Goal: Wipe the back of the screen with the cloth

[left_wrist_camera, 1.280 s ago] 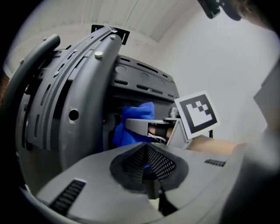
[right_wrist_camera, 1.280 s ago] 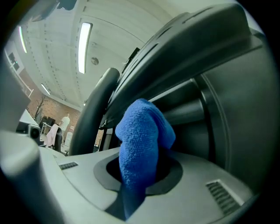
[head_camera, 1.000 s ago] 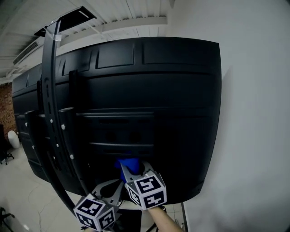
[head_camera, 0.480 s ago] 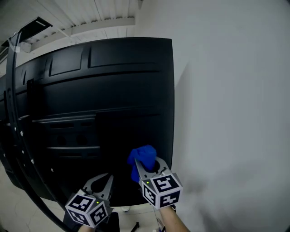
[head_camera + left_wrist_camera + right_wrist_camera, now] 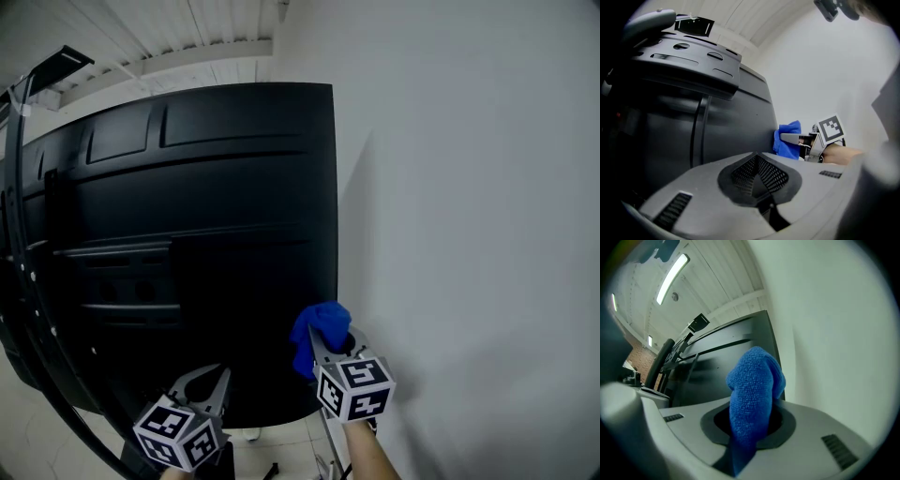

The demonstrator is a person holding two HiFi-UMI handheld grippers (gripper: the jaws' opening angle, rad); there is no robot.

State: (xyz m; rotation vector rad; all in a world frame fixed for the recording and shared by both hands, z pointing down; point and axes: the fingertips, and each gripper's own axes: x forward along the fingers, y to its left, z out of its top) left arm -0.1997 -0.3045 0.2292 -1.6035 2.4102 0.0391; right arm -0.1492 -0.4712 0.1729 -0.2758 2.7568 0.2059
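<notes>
The big black screen back (image 5: pixel 187 234) fills the left half of the head view, ribbed and panelled. A bunched blue cloth (image 5: pixel 319 333) sits against its lower right edge, with my right gripper (image 5: pixel 330 349) shut on it. In the right gripper view the cloth (image 5: pixel 752 390) stands up out of the jaws in front of the screen (image 5: pixel 722 352). My left gripper (image 5: pixel 208 375) hangs lower and to the left, below the screen's bottom edge, shut and holding nothing. From the left gripper view the cloth (image 5: pixel 787 140) touches the screen's edge (image 5: pixel 754 117).
A plain white wall (image 5: pixel 469 234) runs close beside the screen's right edge. A curved black stand arm (image 5: pixel 28 281) crosses the screen's left side. A slatted ceiling with a strip light (image 5: pixel 670 273) is overhead, and pale floor (image 5: pixel 272 441) lies below.
My right gripper has carried the cloth rightward along the screen's lower part to its right edge. The left gripper has stayed low at the left.
</notes>
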